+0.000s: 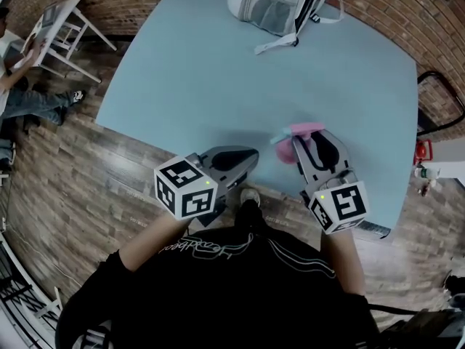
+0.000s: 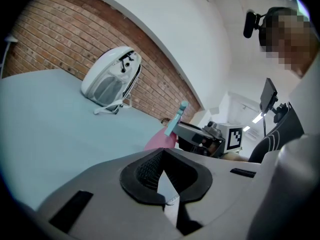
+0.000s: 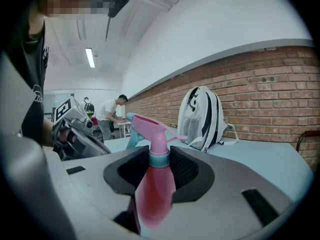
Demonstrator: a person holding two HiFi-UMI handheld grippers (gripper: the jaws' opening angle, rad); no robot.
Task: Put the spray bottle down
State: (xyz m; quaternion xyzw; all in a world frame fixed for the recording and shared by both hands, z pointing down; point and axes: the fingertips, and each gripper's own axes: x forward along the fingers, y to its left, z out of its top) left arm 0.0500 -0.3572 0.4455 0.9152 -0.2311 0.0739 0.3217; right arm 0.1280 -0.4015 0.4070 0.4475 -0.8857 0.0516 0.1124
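Spray bottle (image 3: 155, 194) pinched at its neck in the right tool (image 3: 158, 170); left tool (image 2: 162, 173) pressed together, empty.

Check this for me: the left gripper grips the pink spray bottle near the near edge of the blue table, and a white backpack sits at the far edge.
Wrong on one point: it is the right gripper that grips the pink spray bottle, jaws shut on its neck, as the right gripper view shows. The left gripper holds nothing. The blue table and white backpack are as stated.
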